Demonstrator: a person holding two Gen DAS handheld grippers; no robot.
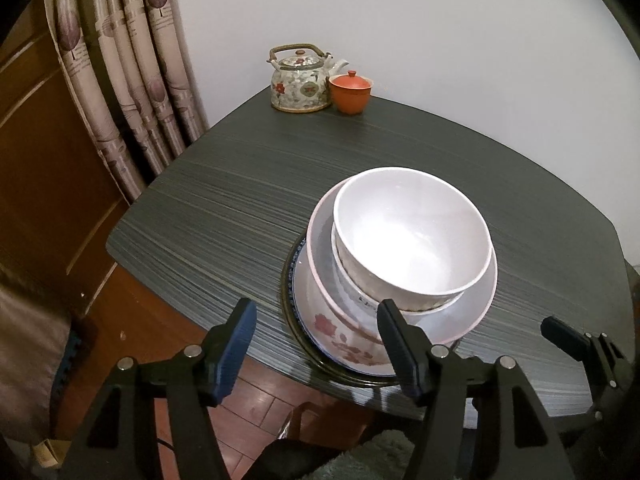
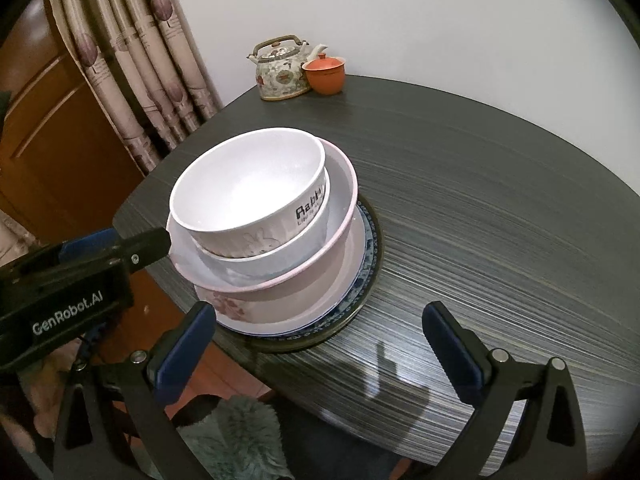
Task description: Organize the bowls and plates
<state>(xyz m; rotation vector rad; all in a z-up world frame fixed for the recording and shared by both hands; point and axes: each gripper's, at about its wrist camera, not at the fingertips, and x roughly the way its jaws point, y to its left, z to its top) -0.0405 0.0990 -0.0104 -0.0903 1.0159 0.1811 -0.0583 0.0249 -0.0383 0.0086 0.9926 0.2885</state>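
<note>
Right wrist: stacked bowls [image 2: 248,204], plates [image 2: 360,264].

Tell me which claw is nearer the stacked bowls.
Left. The left claw sits open at the near edge of the stacked bowls; the right claw, also open, hangs back to their right.

- The counter [image 1: 224,208] is dark grey with fine pale streaks running across it, and fills the middle of both views.
- A dark-rimmed plate [image 1: 289,300] rests directly on it near the lower centre of the left wrist view, carrying the stacked dishes.
- A flowered teapot [image 1: 298,82] stands at the far edge, upper centre.
- An orange lidded cup [image 1: 350,93] stands just right of the teapot; whether they touch is unclear.
</note>
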